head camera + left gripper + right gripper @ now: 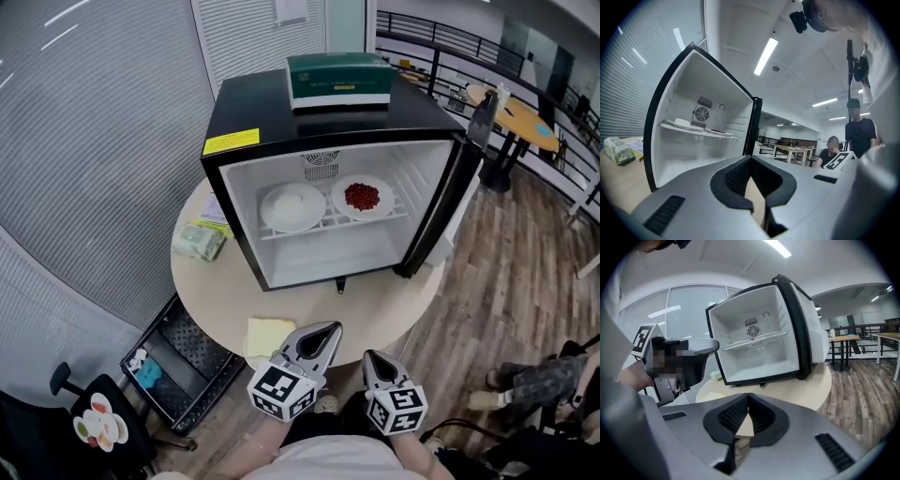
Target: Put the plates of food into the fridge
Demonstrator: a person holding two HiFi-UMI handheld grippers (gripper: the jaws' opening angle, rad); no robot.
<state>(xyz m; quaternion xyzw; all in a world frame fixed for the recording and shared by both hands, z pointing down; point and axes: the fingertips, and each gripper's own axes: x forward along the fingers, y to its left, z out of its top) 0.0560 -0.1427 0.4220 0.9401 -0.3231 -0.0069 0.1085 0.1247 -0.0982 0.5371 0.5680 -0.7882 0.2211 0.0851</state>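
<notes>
Fridge (253,111), door (466,183) open at right: 2 plates (292,206) on shelf (329,218). Left gripper (322,330), right gripper (372,359): jaws pressed together, empty, near side. Likely risk: door left open, food warms.

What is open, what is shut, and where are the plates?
Fridge door, open wide.
Plate of red food, on the fridge shelf, right.
White plate, on the same shelf, left.
Green box, closed, on top of the fridge.
Left gripper, shut, empty.
Right gripper, shut, empty.
</notes>
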